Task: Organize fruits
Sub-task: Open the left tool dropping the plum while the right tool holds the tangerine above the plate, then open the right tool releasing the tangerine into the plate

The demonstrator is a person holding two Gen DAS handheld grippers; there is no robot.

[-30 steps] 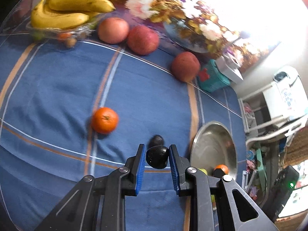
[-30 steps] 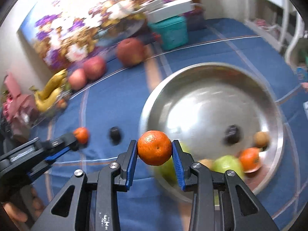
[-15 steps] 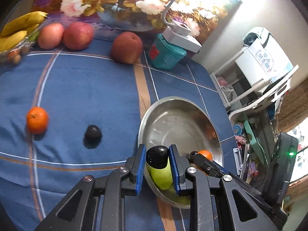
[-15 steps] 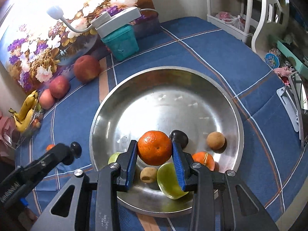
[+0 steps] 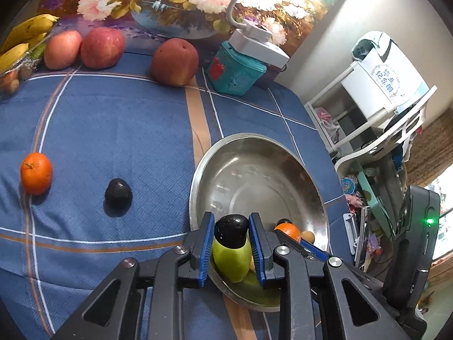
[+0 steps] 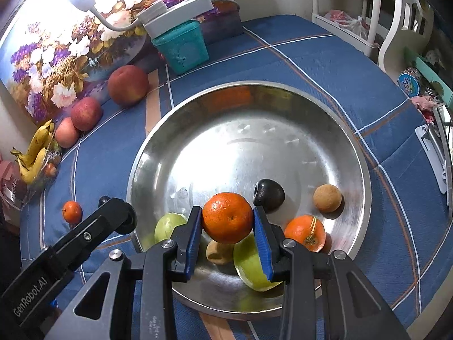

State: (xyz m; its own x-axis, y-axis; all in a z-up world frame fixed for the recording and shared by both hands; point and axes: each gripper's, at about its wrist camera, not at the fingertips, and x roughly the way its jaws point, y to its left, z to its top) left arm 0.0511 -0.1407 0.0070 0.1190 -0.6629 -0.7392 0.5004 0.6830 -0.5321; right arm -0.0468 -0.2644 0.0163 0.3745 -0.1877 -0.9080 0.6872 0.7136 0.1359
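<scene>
Two fruits now hang over our round steel bowl [image 6: 359,153]: left gripper [image 5: 231,248] jaws, just easing, pinch a dark plum [image 5: 231,230]; right gripper [image 6: 228,243] jaws clamp an orange tangerine [image 6: 227,217], both ready to drop.

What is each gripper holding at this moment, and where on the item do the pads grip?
The left gripper pinches a dark plum by its two sides. The right gripper clamps a tangerine across its middle.

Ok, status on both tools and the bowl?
Left tool shut on dark plum. Right tool shut on orange. Both above steel bowl. Drop path clear.
</scene>
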